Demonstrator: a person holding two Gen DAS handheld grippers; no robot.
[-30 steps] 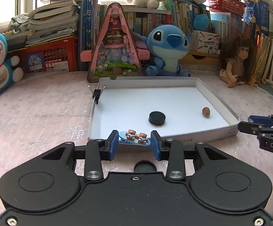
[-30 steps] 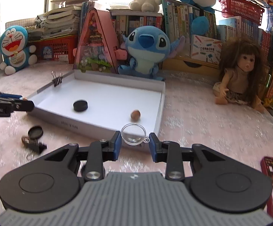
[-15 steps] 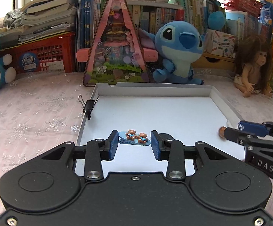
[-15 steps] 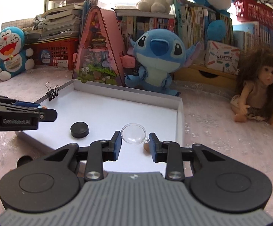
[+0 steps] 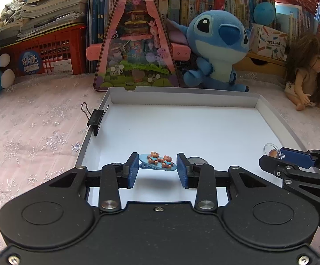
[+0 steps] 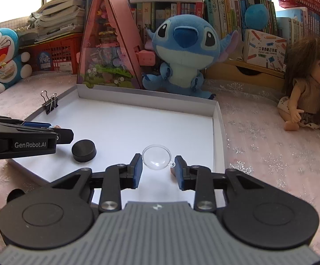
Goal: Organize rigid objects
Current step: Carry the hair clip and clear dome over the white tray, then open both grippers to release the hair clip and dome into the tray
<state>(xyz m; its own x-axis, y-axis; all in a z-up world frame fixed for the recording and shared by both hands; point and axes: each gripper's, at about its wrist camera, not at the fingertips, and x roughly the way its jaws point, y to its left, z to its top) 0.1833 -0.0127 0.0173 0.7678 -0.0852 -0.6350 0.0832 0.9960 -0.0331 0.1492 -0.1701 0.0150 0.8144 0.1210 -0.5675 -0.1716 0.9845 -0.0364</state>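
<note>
My left gripper [image 5: 157,169] is shut on a blue hair clip with two little bears [image 5: 157,162] and holds it above the near part of the white tray [image 5: 182,95]. In the right wrist view my right gripper [image 6: 158,169] is shut on a clear plastic half-dome [image 6: 156,156], also over the tray [image 6: 215,119]. A black puck [image 6: 83,150] lies on the tray floor, left of the dome. A small brown nut [image 6: 172,171] peeks from behind the right finger. The right gripper also shows at the left view's right edge [image 5: 277,156], the left gripper at the right view's left edge [image 6: 60,134].
A black binder clip [image 5: 96,119] grips the tray's left wall. Behind the tray stand a pink triangular toy box [image 5: 135,44], a blue plush [image 5: 217,46] and shelves of books. A doll [image 6: 307,88] sits at the right, a red crate [image 5: 47,53] at the left.
Both grippers have moved forward from the tray's near edge to over its floor, each still holding its object. The puck and the nut now lie close beside or behind the fingers.
</note>
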